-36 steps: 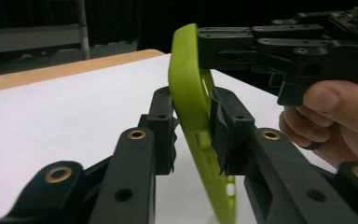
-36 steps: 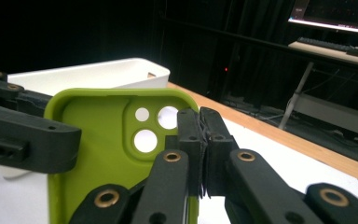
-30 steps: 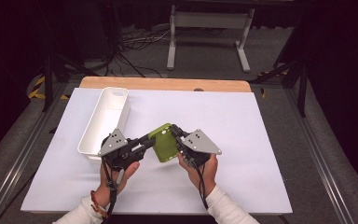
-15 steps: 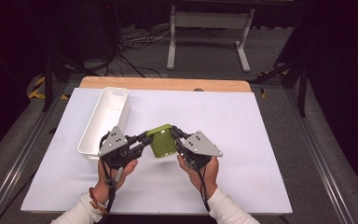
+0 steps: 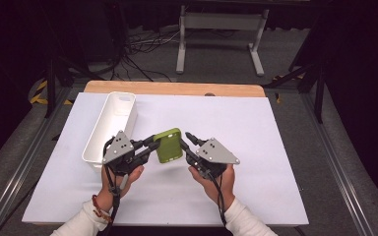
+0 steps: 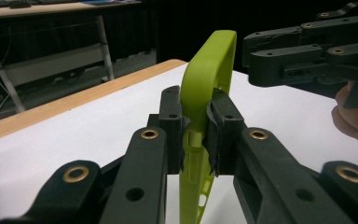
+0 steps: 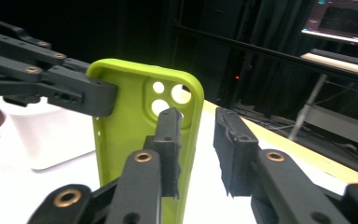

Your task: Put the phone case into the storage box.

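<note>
A lime-green phone case point(image 5: 169, 145) is held upright above the white surface point(image 5: 275, 147), beside a white plastic bin point(image 5: 109, 129). The left tongs point(image 6: 198, 122) pinch its rim edge-on; the right tongs point(image 7: 199, 147), jaws just opening, stand spread with the case's other edge between them, unpressed. Matte, thin-walled and probably silicone, it likely handles light, flexible and unbreakable; the stiffer rim gives the surest hold.

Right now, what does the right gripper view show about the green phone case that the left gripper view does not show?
Right gripper view: the green silicone phone case shows its hollow inside and three camera holes; the right gripper has just been opening, one edge between its jaws, pads apart.
Left gripper view: the case stands edge-on, the left gripper clamped on it.
Both: the white table.
</note>
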`<state>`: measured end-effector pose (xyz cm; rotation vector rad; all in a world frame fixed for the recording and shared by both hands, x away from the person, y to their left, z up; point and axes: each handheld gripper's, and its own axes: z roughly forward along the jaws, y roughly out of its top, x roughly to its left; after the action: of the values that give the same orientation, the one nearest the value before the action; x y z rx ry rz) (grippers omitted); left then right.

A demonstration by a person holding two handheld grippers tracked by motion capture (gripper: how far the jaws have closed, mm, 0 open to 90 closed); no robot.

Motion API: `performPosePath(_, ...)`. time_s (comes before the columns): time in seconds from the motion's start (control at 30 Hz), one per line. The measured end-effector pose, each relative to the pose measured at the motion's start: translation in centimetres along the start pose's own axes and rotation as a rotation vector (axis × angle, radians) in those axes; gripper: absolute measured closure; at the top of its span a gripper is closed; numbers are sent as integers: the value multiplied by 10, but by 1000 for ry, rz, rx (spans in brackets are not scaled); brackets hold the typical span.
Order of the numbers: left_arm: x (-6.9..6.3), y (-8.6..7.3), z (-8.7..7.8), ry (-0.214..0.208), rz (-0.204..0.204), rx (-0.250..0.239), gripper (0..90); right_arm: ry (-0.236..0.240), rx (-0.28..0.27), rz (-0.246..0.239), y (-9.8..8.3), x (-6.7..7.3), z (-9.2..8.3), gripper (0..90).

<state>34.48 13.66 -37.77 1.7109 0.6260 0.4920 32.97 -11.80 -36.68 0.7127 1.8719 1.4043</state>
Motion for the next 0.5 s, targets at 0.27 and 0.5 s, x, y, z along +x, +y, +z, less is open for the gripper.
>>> performPosePath(0.27,3,1,-2,-5,7,-1,784,24,10,-28,-6,-9,-10,603)
performPosePath(0.5,4,2,-4,-5,14,-6,784,55,16,-58,-14,-15,-18,513)
